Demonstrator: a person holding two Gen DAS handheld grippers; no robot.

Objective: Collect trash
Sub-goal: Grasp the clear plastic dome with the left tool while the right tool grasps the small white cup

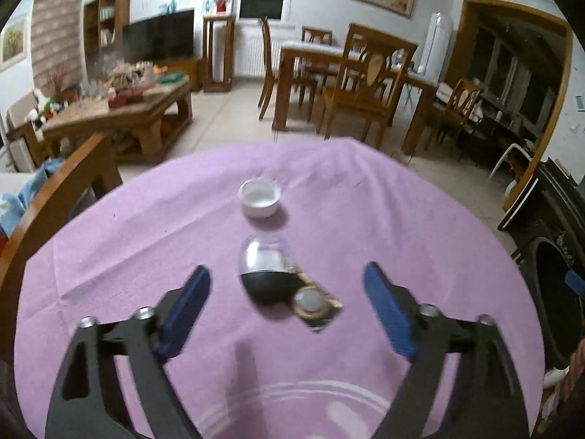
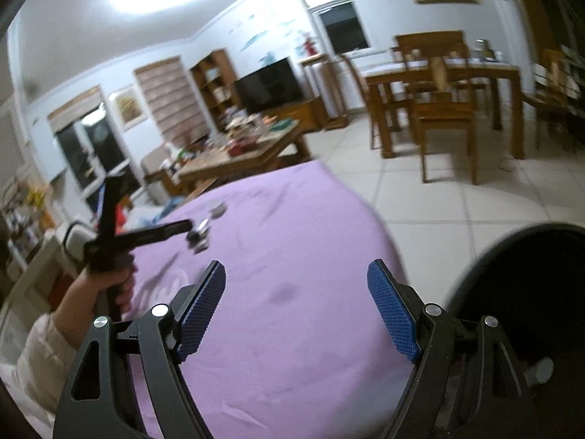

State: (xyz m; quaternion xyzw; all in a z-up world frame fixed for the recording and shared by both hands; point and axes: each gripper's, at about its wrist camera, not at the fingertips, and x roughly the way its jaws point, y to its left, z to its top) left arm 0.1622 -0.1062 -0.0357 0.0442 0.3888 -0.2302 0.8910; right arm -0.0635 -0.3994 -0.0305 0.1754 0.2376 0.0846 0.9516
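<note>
Both the left gripper (image 1: 285, 285) and right gripper (image 2: 296, 285) have jaws spread empty, and the capsule toy (image 1: 267, 274) lying between the left jaws, nearer than the white cup (image 1: 259, 197), could roll off the table (image 1: 402, 219) if nudged.

lilac tablecloth (image 1: 146, 241); white cup (image 1: 259, 197); clear-and-black capsule (image 1: 267, 270); blue, dimple-textured fingers (image 2: 391, 314) on black frames.
</note>
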